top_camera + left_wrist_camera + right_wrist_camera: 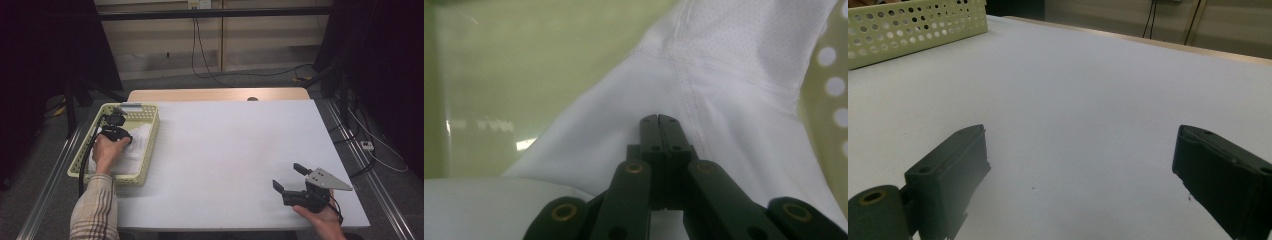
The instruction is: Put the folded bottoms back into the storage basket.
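My left gripper (658, 118) sits inside the basket (150, 135), jaws closed against the white cloth (724, 100); my right gripper (289, 178), well apart from the basket, gapes wide.

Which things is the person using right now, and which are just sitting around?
In use:
- left tongs, shut, tips against the white cloth
- white fabric garment
- pale yellow perforated plastic basket holding it

Sitting around:
- right tongs, open over the bare white table top
- black cables on the floor
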